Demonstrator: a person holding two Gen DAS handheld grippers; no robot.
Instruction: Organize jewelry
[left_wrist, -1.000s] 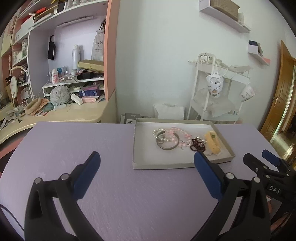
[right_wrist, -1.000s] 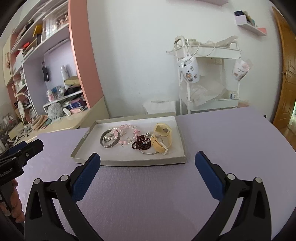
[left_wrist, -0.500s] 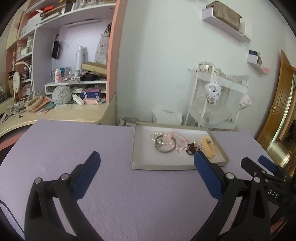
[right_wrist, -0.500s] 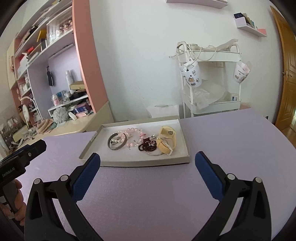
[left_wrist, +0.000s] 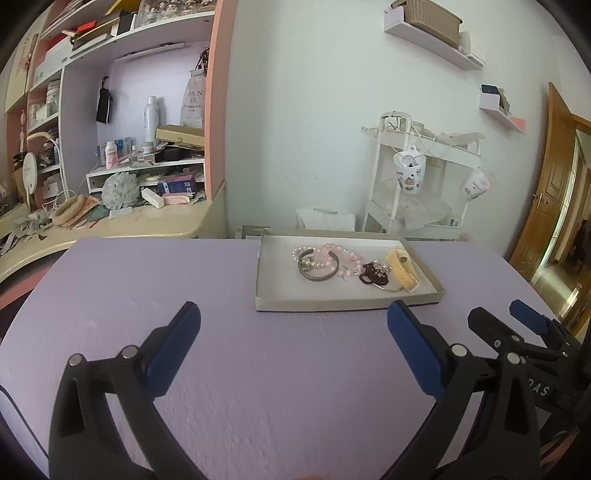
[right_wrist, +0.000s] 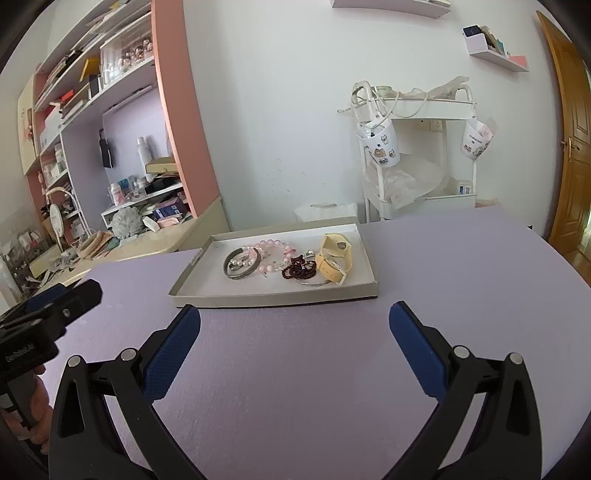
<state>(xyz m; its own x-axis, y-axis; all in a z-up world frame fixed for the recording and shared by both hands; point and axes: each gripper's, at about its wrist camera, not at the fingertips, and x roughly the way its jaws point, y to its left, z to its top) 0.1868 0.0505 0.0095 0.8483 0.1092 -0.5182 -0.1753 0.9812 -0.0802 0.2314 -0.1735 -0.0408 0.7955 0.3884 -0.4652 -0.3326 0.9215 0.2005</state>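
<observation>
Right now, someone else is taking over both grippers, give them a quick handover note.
Left gripper: open, empty, hovering over the purple table, short of the tray.
Right gripper: open, empty, also short of the tray.
All jewelry lies jumbled in the tray: grey bangle, pearl bracelet, pink bead bracelet, dark red bead bracelet, yellow watch strap.
Done: nothing picked yet.
Left: all the sorting.

The table (right_wrist: 332, 387) is covered in lilac cloth, matt with a fine rough grain. The tray (right_wrist: 277, 295) looks like grey cardboard with a white paper lining. In it lie a dull metal bangle (right_wrist: 242, 264), glossy pink beads (right_wrist: 271, 245), dark red beads (right_wrist: 297, 269) and a matt yellow strap (right_wrist: 332, 267) (rubber or plastic, hard to say). Both grippers are black plastic with blue matt pads (right_wrist: 171, 350). The door (right_wrist: 574, 147) is varnished wood.
</observation>
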